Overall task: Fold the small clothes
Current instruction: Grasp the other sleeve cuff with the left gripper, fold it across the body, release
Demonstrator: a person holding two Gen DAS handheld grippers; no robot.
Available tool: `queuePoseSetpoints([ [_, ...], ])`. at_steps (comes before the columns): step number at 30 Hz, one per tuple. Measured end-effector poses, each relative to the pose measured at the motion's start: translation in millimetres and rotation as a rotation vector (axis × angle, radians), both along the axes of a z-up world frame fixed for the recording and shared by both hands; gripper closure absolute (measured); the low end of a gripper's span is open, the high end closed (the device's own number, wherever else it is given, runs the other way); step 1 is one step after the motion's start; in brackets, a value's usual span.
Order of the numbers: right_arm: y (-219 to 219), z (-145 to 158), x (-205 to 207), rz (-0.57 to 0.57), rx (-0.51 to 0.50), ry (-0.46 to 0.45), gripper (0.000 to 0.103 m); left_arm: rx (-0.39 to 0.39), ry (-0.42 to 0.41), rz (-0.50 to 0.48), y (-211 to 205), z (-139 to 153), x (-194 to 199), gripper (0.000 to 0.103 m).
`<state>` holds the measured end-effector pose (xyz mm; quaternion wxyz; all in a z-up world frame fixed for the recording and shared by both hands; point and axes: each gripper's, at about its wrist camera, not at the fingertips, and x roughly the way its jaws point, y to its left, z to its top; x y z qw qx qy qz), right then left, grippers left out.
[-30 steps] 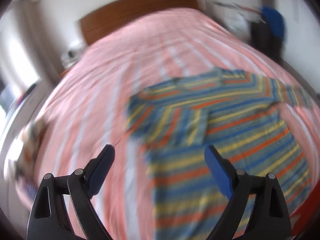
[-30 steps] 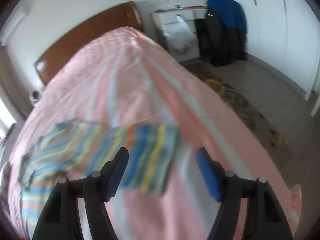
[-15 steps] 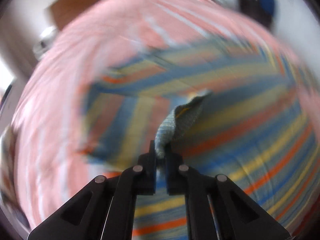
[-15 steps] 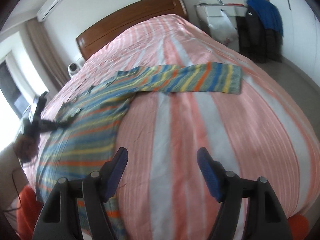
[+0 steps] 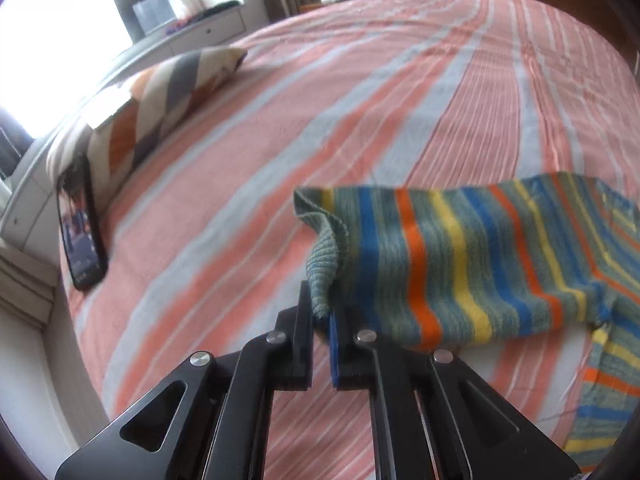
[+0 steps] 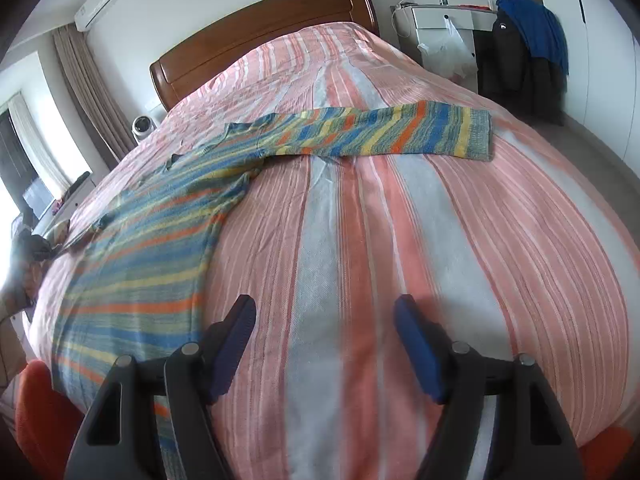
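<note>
Over the striped bed, my left gripper pinches the cuff of the striped sweater; my right gripper hangs wide open, empty, beside its body. Phone leans against a pillow.

Window glare, fisheye distortion, slight blur

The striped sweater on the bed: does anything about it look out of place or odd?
One thing stands out. The striped sweater lies mostly flat on the bedspread, but the cuff of one sleeve is bunched and lifted, pinched in the shut left gripper. The other sleeve lies stretched out straight. No damage shows.
</note>
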<state>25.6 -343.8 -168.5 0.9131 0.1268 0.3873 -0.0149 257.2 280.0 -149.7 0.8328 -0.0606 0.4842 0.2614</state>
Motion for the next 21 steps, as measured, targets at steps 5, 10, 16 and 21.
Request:
queuePoseSetpoints([
  [5,0,-9,1,0.006,-0.016,0.007,0.031,-0.015,0.012,0.039,4,-18,4,0.099],
  [10,6,-12,1,0.02,-0.052,0.001,0.027,0.015,0.014,0.012,-3,-21,3,0.094],
  [16,8,-10,2,0.023,-0.063,0.007,0.025,-0.025,-0.057,-0.058,-7,6,-36,0.047],
  [21,4,17,-9,0.064,-0.002,0.042,0.025,-0.192,-0.094,-0.306,-43,35,-116,0.021],
])
